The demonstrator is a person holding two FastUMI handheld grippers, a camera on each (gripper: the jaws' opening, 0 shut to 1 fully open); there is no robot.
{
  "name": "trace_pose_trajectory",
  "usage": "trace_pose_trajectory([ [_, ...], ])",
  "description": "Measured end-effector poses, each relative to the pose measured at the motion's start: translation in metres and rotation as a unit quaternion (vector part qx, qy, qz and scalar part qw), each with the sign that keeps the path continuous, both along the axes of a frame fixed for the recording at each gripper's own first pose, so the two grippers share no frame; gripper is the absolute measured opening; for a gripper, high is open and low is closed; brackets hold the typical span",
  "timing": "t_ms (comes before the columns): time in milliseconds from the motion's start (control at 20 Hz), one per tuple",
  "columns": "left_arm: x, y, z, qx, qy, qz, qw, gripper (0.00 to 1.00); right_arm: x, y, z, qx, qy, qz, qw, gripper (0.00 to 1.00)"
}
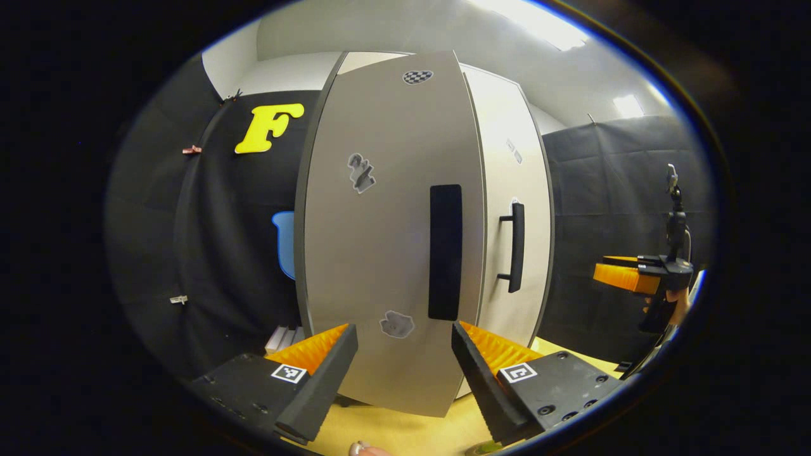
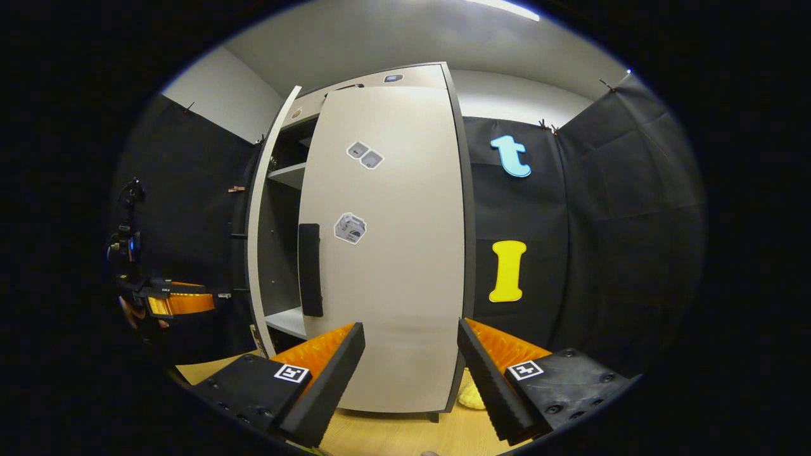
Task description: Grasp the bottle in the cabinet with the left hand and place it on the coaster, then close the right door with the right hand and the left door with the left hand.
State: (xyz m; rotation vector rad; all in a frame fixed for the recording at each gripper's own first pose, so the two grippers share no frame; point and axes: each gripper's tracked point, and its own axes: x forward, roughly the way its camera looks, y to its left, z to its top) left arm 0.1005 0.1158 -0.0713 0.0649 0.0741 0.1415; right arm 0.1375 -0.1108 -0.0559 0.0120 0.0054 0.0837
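Cabinet (image 2: 380, 75) doors, both tall, flat panels on side hinges.

- Left door (image 1: 386, 253) stands dead ahead in the left gripper view. Its face is toward the camera, its hinge edge at 9 o'clock and its free edge at 3 o'clock. In the right gripper view it is edge-on at 9 o'clock and swung out, with the shelves (image 2: 288, 174) open to sight between it and the other panel.
- Right door (image 2: 393, 253) looks at or near flush with the cabinet front. I cannot tell whether it is fully home.
- Left gripper (image 1: 403, 326): jaws spread wide with nothing between them, aimed at the lower part of the left door and near it. Contact cannot be judged.
- Right gripper (image 2: 410, 323): jaws likewise wide and empty, facing the lower right door.
- Bench (image 1: 393, 430) is pale wood and runs under the cabinet at 6 o'clock.

Handling, judged: the panels are stiff board and will not flex under a push. They should swing light on the hinges (friction unknown). The faces look smooth, so a fingertip may skate if it presses at a slant.

Best purchase on the left door is the face by the free edge, around the left handle (image 1: 445, 250), a dark upright bar. That is far from the hinge, where a push has the most leverage. Gripping is not needed; a square, steady nudge should do. Pushing near the hinge side would be hard work. The right handle (image 1: 516, 247) stands proud of its panel and is worth keeping clear of.
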Motion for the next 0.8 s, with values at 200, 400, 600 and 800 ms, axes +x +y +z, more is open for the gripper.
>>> trace_pose_trajectory([
  [200, -0.001, -0.002, 0.006, -0.001, -0.002, 0.006, 1.0, 0.95, 0.008, 0.003, -0.003, -0.008, -0.005, -0.006, 1.0, 0.98],
  [400, -0.01, 0.0, 0.008, -0.001, -0.011, 0.034, 0.999, 0.92, 0.006, -0.002, -0.001, -0.002, -0.003, -0.033, 0.999, 0.98],
  [600, -0.014, 0.002, 0.009, 0.016, -0.009, 0.062, 0.998, 0.92, 0.005, 0.006, -0.005, 0.004, 0.004, -0.03, 1.0, 0.98],
  [800, -0.011, 0.002, 0.007, 0.012, -0.008, 0.06, 0.998, 0.95, -0.003, 0.005, 0.001, -0.007, -0.003, -0.034, 0.999, 0.98],
])
